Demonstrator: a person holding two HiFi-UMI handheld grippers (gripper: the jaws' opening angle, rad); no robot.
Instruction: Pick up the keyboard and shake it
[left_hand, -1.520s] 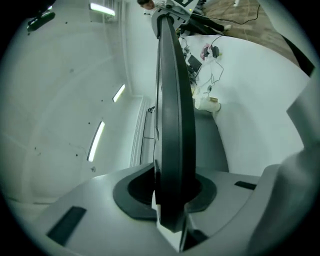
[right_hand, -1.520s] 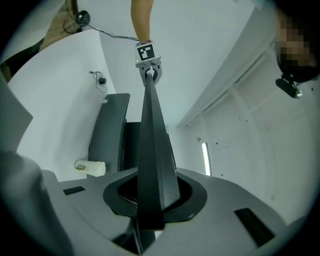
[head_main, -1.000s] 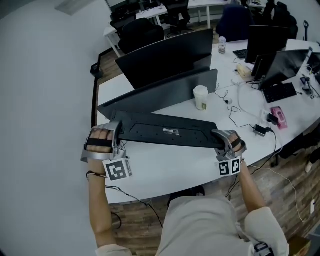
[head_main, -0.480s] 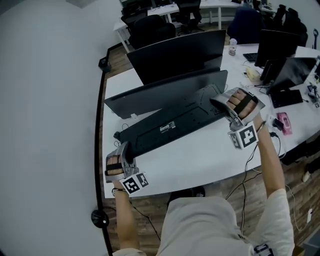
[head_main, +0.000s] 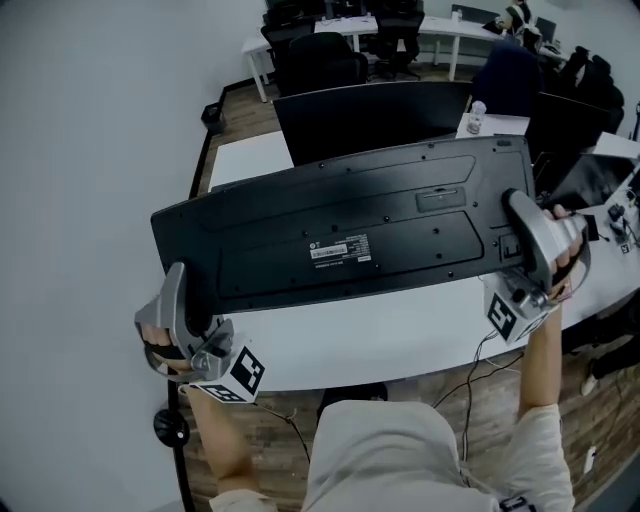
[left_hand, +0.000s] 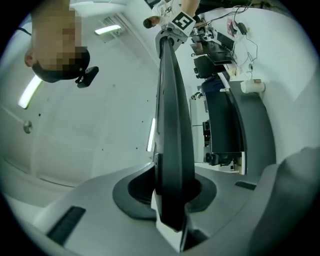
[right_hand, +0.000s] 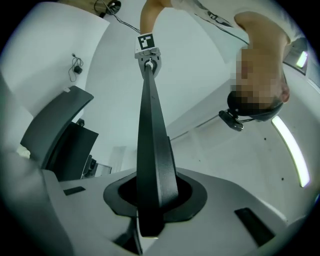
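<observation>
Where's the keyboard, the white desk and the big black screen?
keyboard (head_main: 400, 215), head view, its dark underside.
white desk (head_main: 400, 330), head view, bare top below the keyboard.
black screen (head_main: 370, 115), head view, middle of its panel.

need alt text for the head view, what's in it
A black keyboard is held up above a white desk, underside toward the camera, gripped at its ends by the left claw and the right claw. A dark monitor stands behind it.
</observation>
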